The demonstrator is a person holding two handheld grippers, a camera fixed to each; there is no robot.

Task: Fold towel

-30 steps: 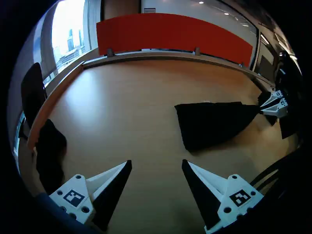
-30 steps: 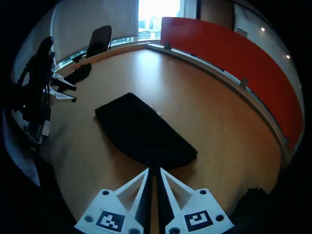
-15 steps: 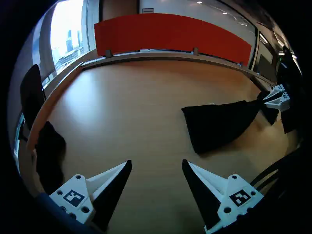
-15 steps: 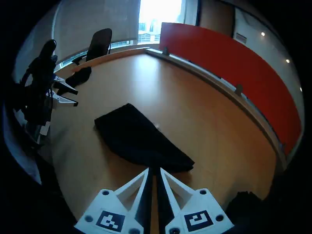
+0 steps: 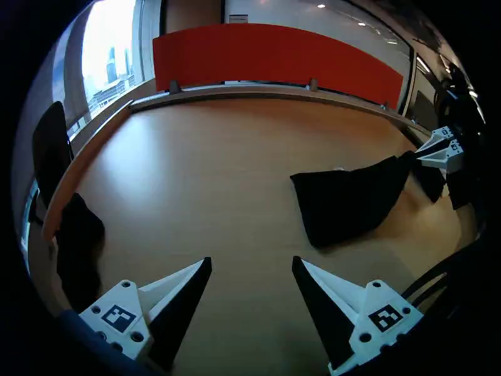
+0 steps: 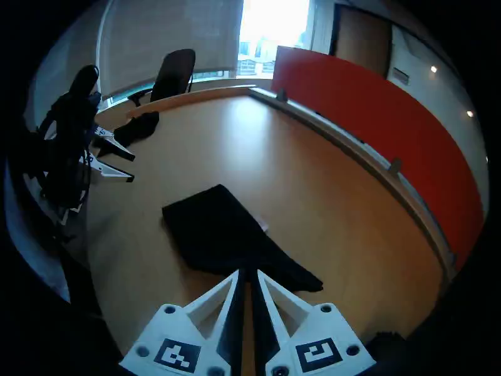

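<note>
In the left gripper view the left tongs [image 5: 250, 259] sit at 6 o'clock, spread wide and held low over bare tabletop [image 5: 206, 175], pinching nothing. The black towel [image 5: 351, 200] lies toward 3 o'clock, well apart from them. Its far corner rises off the wood to the right tongs [image 5: 418, 156], which reach in from the 3 o'clock edge.

In the right gripper view the right tongs [image 6: 248, 272] are pressed together on the near corner of the towel [image 6: 219, 232]. The rest of the towel spreads toward the centre of the tabletop [image 6: 263, 150]. The left tongs [image 6: 132, 169] show at 9 o'clock, fingers apart. A dark cloth [image 6: 138, 128] lies near 10 o'clock and a red partition [image 6: 388, 125] runs along the far edge.
</note>
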